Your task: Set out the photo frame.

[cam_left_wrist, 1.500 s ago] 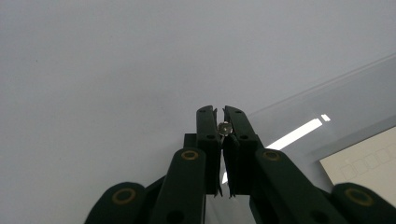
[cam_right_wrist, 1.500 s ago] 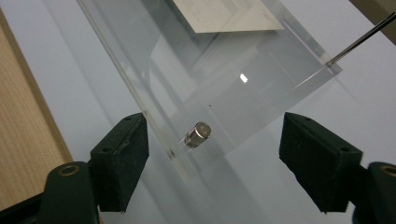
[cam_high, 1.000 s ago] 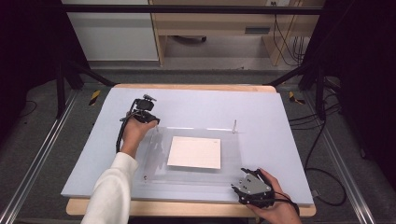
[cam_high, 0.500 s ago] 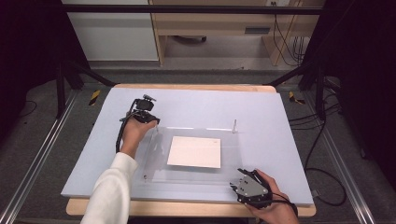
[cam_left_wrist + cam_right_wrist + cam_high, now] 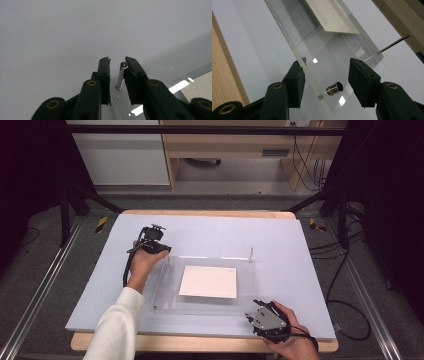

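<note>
The clear acrylic plate (image 5: 205, 282) lies flat at the centre of the high view, on the pale grey mat (image 5: 300, 250), with a white sheet (image 5: 208, 281) under or in it and slim metal pins standing at its corners.

Your left gripper (image 5: 117, 72), at the plate's upper-left corner in the high view, has just been opening. Its jaws stand narrowly apart around one upright pin (image 5: 121, 76); the pin lies against the right-hand pad, with a gap on the other side.

Your right gripper (image 5: 325, 77), at the lower right of the high view, has just been closing. Its jaws are about half open, astride the plate edge and a short steel stud (image 5: 334, 88), touching neither.

Risks:
- The polished round pin may slip off a single pad.
- An off-centre closure may bend the thin pin or tilt the plate.
- The glossy plate edge may slide on the smooth mat and shift the sheet.
</note>
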A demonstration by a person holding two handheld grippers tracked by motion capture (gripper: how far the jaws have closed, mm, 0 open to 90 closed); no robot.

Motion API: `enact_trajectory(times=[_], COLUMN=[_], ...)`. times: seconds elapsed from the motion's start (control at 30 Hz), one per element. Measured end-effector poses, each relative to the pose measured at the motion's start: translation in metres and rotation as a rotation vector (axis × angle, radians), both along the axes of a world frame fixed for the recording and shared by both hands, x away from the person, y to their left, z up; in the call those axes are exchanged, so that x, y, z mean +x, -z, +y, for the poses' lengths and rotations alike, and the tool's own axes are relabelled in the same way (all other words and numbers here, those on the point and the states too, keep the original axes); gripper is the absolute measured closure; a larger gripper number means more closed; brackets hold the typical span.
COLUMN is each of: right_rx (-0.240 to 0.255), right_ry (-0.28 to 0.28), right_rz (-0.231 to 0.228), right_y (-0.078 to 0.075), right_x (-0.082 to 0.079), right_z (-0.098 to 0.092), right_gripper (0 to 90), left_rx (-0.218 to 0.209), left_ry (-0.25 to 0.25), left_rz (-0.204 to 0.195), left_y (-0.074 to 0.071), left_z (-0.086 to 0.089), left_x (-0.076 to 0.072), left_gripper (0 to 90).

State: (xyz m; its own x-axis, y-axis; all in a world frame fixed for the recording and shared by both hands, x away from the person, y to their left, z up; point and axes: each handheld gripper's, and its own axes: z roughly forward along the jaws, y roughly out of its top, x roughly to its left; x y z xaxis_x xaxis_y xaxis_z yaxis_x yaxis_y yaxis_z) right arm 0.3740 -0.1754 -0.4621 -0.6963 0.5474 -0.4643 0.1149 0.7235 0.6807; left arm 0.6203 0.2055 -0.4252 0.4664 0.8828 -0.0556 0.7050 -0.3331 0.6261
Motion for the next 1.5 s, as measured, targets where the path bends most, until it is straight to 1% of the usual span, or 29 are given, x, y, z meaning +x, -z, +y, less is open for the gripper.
enact_trajectory(times=[0.07,0.1,0.17,0.2,0.27,0.3,0.37,0.4,0.43,0.47,0.5,0.53,0.6,0.67,0.73,0.8,0.9,0.93,1.0,1.1,1.2,1.3,1.4,1.5], right_rx=[-0.001,-0.001,0.000,-0.002,0.005,0.009,0.024,0.028,0.029,0.031,0.028,0.028,0.025,0.024,0.023,0.024,0.022,0.022,0.025,0.034,0.042,0.047,0.045,0.040], right_ry=[0.001,0.002,0.006,0.007,0.006,0.007,0.010,0.013,0.014,0.016,0.015,0.020,0.020,0.017,0.018,0.017,0.019,0.017,0.022,0.020,0.021,0.024,0.022,0.019], right_rz=[-0.001,0.000,0.003,0.001,0.005,0.003,0.006,0.005,0.005,0.012,0.019,0.025,0.033,0.039,0.048,0.059,0.072,0.073,0.080,0.084,0.089,0.098,0.108,0.116], right_y=[-0.001,-0.001,-0.002,-0.003,-0.004,-0.006,-0.009,-0.011,-0.013,-0.015,-0.017,-0.018,-0.021,-0.024,-0.027,-0.029,-0.032,-0.034,-0.036,-0.040,-0.043,-0.047,-0.049,-0.051], right_x=[0.000,0.000,0.000,0.000,0.000,0.001,0.001,0.002,0.002,0.003,0.004,0.004,0.005,0.006,0.008,0.009,0.011,0.012,0.012,0.014,0.016,0.018,0.019,0.020], right_z=[0.000,0.000,0.001,0.001,0.001,0.000,0.000,-0.001,-0.001,-0.001,0.000,0.000,0.000,0.000,0.000,0.000,0.000,0.000,0.000,0.000,-0.001,-0.001,-0.001,-0.001], right_gripper=[48.5,48.6,48.8,49.1,49.4,49.5,50.0,50.4,50.7,50.7,50.7,50.8,51.0,51.2,51.2,51.2,51.2,51.3,51.4,51.9,52.0,52.1,52.2,52.2], left_rx=[0.003,-0.007,-0.015,-0.015,-0.013,-0.027,-0.036,-0.031,-0.014,-0.018,-0.037,-0.049,-0.058,-0.059,-0.075,-0.073,-0.104,-0.106,-0.124,-0.131,-0.119,-0.122,-0.098,-0.075], left_ry=[-0.001,-0.001,0.004,0.004,0.010,0.014,0.032,0.034,0.031,0.032,0.031,0.035,0.046,0.065,0.078,0.087,0.096,0.107,0.125,0.151,0.166,0.176,0.204,0.229], left_rz=[-0.038,-0.068,-0.112,-0.127,-0.182,-0.204,-0.225,-0.244,-0.255,-0.266,-0.277,-0.281,-0.296,-0.302,-0.319,-0.336,-0.347,-0.352,-0.361,-0.370,-0.377,-0.385,-0.361,-0.369], left_y=[-0.004,-0.007,-0.014,-0.018,-0.027,-0.031,-0.036,-0.040,-0.043,-0.046,-0.048,-0.050,-0.053,-0.055,-0.056,-0.057,-0.058,-0.058,-0.058,-0.059,-0.061,-0.066,-0.073,-0.078], left_z=[0.003,0.006,0.010,0.011,0.015,0.017,0.019,0.020,0.022,0.023,0.024,0.025,0.026,0.025,0.025,0.024,0.024,0.024,0.025,0.025,0.026,0.027,0.027,0.027], left_x=[-0.005,-0.009,-0.017,-0.021,-0.032,-0.037,-0.047,-0.054,-0.059,-0.064,-0.069,-0.073,-0.081,-0.089,-0.098,-0.106,-0.115,-0.117,-0.123,-0.131,-0.136,-0.143,-0.152,-0.163], left_gripper=[64.7,60.5,53.9,50.2,44.5,41.8,35.8,34.7,34.6,34.6,34.2,33.4,31.7,29.9,26.7,23.0,17.5,16.1,12.4,11.1,10.9,10.8,11.1,13.6])
